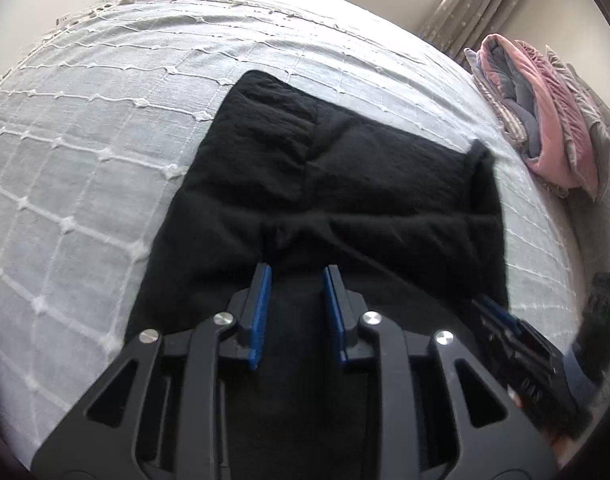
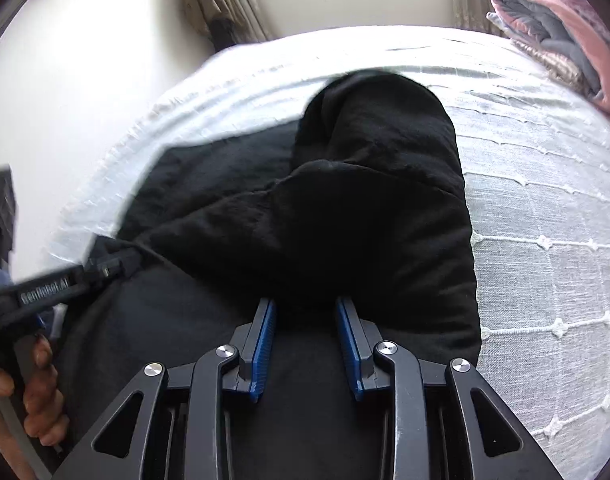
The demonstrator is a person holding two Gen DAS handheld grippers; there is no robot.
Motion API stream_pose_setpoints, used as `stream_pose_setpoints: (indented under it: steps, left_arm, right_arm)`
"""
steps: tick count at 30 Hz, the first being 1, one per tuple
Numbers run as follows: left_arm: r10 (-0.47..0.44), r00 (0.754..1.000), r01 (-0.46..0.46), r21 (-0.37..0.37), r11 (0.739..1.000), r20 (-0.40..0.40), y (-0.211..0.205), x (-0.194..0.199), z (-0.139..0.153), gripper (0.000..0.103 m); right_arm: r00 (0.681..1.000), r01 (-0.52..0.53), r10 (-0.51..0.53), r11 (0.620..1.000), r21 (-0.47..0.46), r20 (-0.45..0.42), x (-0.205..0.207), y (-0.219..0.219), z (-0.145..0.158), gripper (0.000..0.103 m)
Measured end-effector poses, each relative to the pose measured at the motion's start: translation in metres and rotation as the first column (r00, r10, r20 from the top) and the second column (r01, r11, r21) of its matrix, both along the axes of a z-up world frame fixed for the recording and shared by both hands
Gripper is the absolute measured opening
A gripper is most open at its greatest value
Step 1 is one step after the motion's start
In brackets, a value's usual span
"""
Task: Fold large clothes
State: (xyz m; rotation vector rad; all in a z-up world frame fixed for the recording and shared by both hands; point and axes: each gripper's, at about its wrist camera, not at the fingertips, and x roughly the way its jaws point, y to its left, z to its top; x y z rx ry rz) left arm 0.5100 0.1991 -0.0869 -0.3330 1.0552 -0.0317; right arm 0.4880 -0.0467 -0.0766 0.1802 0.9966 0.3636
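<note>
Left gripper (image 1: 297, 270): black frame, blue ribbed pads, pointing steeply down. Jaws stand apart with nothing pinched between them; dark cloth lies beneath and ahead of the tips.

Right gripper (image 2: 305, 302): same build, blue pads, jaws likewise parted. A raised fold of cloth sits just ahead of the tips; whether the pads touch it cannot be told, as the black fabric merges there.

Large black garment of soft crinkled fabric (image 1: 325, 184): spread on the bed directly ahead of and under both grippers. From the left gripper it reads as a roughly rectangular folded shape, with a lighter-textured panel ahead and slightly left and a raised corner ahead to the right. From the right gripper, a rounded bundled fold rises directly ahead (image 2: 377, 152).

Pale grey bedspread with white stitched grid and small knots (image 1: 85, 140): covers the bed, showing left of and beyond the left gripper, and right of the right gripper.

Stack of folded pink and grey quilted bedding (image 1: 545, 120): far ahead to the right of both grippers, well apart from the garment.

Person's hand (image 2: 33, 392): seen at lower left of the right gripper, wrapped around the left gripper's handle.

Beige curtains (image 2: 225, 0): beyond the bed, beside a bright window.
</note>
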Motion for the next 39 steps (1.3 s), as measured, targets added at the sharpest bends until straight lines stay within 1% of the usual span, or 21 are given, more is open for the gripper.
stream_pose_setpoints:
  steps: [1,2,3,4,5,6,7,9,11,12,13,14,16,20,24,26,29,31,33,35,39]
  left_arm:
    - [0.0,1.0,0.0,-0.001,1.0,0.01,0.003,-0.013,0.011,0.039]
    - [-0.002,1.0,0.002,0.01,1.0,0.026,0.007,-0.029,0.02,0.054]
    - [0.003,0.998,-0.005,0.022,1.0,0.057,0.011,-0.05,0.03,0.072]
    - [0.019,0.995,-0.02,0.014,1.0,0.095,0.018,-0.073,0.036,0.078]
    - [0.038,0.992,-0.036,-0.018,0.999,0.124,0.027,-0.098,0.038,0.083]
    - [0.054,0.99,-0.048,-0.049,0.998,0.127,0.034,-0.109,0.035,0.083]
    - [0.09,0.99,-0.079,-0.102,0.992,0.107,0.041,-0.121,0.027,0.083]
    - [0.156,0.987,-0.148,-0.209,0.967,0.025,0.054,-0.137,0.002,0.083]
    - [0.175,0.984,-0.169,-0.174,0.97,0.017,0.052,-0.145,-0.009,0.083]
    - [0.165,0.986,-0.161,-0.156,0.975,0.015,0.049,-0.149,-0.014,0.083]
    - [0.158,0.987,-0.151,-0.151,0.977,0.037,0.047,-0.152,-0.015,0.083]
    - [0.155,0.986,-0.144,-0.143,0.979,0.067,0.044,-0.156,-0.013,0.083]
    - [0.151,0.984,-0.137,-0.144,0.98,0.091,0.042,-0.162,-0.013,0.083]
    - [0.094,0.992,-0.083,-0.123,0.989,0.087,0.041,-0.162,-0.017,0.083]
    - [0.092,0.992,-0.074,-0.201,0.977,0.082,0.053,-0.162,-0.019,0.083]
    - [0.096,0.992,-0.077,-0.223,0.972,0.077,0.057,-0.165,-0.02,0.083]
    - [0.1,0.993,-0.087,-0.177,0.98,0.064,0.055,-0.169,-0.019,0.083]
    - [0.112,0.993,-0.104,-0.155,0.982,0.046,0.055,-0.17,-0.021,0.087]
    - [0.103,0.994,-0.097,-0.219,0.971,0.019,0.058,-0.168,-0.029,0.089]
    - [0.071,0.997,-0.074,-0.319,0.945,-0.02,0.057,-0.164,-0.042,0.089]
    - [0.069,0.998,-0.069,-0.28,0.958,-0.009,0.051,-0.164,-0.042,0.091]
  right_arm:
    - [1.0,0.014,-0.014,0.999,0.049,0.003,-0.007,-0.013,0.008,0.037]
    - [0.999,0.046,-0.047,0.996,0.07,0.012,-0.017,-0.024,0.017,0.041]
    - [0.996,0.081,-0.085,0.991,0.105,0.035,-0.033,-0.038,0.027,0.055]
    - [0.992,0.1,-0.11,0.984,0.147,0.061,-0.052,-0.051,0.036,0.066]
    - [0.99,0.102,-0.117,0.979,0.174,0.077,-0.068,-0.06,0.04,0.085]
    - [0.991,0.09,-0.108,0.976,0.2,0.08,-0.087,-0.07,0.04,0.088]
    - [0.994,0.075,-0.089,0.974,0.216,0.056,-0.098,-0.077,0.035,0.088]
    - [0.996,0.078,-0.066,0.964,0.254,-0.054,-0.114,-0.087,0.012,0.088]
    - [0.987,0.098,-0.055,0.95,0.297,-0.15,-0.129,-0.097,-0.009,0.088]
    - [0.984,0.108,-0.051,0.93,0.351,-0.168,-0.138,-0.105,-0.014,0.088]
    - [0.982,0.119,-0.053,0.92,0.375,-0.182,-0.146,-0.111,-0.016,0.088]
    - [0.981,0.128,-0.062,0.916,0.381,-0.181,-0.153,-0.118,-0.014,0.088]
    - [0.984,0.13,-0.069,0.912,0.39,-0.166,-0.159,-0.124,-0.01,0.088]
    - [0.981,0.125,-0.036,0.87,0.476,-0.191,-0.157,-0.123,-0.014,0.088]
    - [0.981,0.085,0.007,0.888,0.452,-0.196,-0.161,-0.105,-0.022,0.088]
    - [0.979,0.079,0.019,0.881,0.467,-0.203,-0.159,-0.099,-0.025,0.088]
    - [0.978,0.087,0.02,0.869,0.487,-0.209,-0.152,-0.094,-0.031,0.088]
    - [0.975,0.1,0.018,0.856,0.507,-0.223,-0.15,-0.095,-0.036,0.088]
    - [0.973,0.109,0.013,0.85,0.515,-0.228,-0.152,-0.095,-0.037,0.088]
    - [0.973,0.111,0.011,0.851,0.514,-0.229,-0.154,-0.094,-0.035,0.088]
    - [0.972,0.11,0.018,0.848,0.518,-0.235,-0.151,-0.09,-0.037,0.088]
